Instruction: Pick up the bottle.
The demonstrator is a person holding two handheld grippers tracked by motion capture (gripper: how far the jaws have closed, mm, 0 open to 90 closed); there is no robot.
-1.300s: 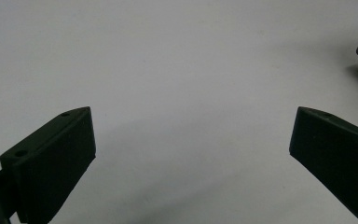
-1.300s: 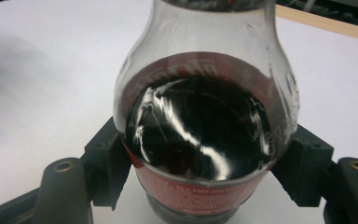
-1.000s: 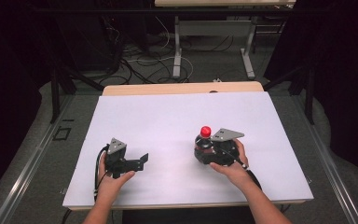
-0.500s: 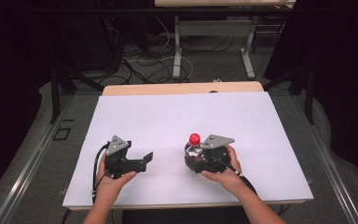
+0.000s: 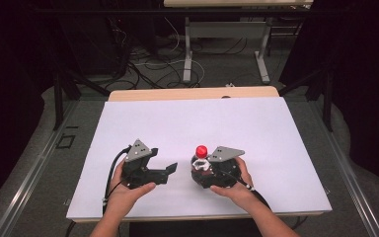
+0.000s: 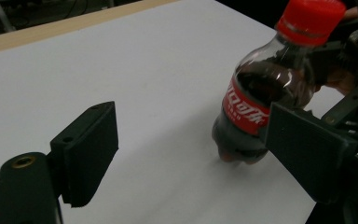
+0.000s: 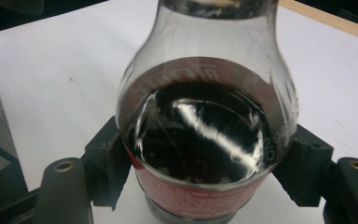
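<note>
One small cola bottle (image 5: 201, 160) is in play, a clear plastic one with a red cap (image 6: 310, 19) and a red label (image 6: 242, 108), about half full of dark drink. It stands near the front middle of the white table (image 5: 187, 123), and in the left gripper view it leans a little with its cap toward the upper right. Whether its base rests flat on the white top or sits just above it I cannot say for sure, since the bottom is dark and slightly blurred there.

Two grippers are at work, one in each hand. The right gripper (image 7: 200, 177) pinches the bottle at the label, one black pad pressed against each side of the body, and the right hand (image 5: 234, 185) holds that gripper from behind. The left gripper (image 6: 200, 140) sits just to the left of the bottle in the high view, held by the left hand (image 5: 128, 190), and points toward it. Its jaws stand spread and have just been closing; nothing lies between the two pads, and the bottle is beyond them, partly hidden behind the right-hand pad in that gripper's own view.

Each gripper carries one grey three-cornered plate on top.
</note>
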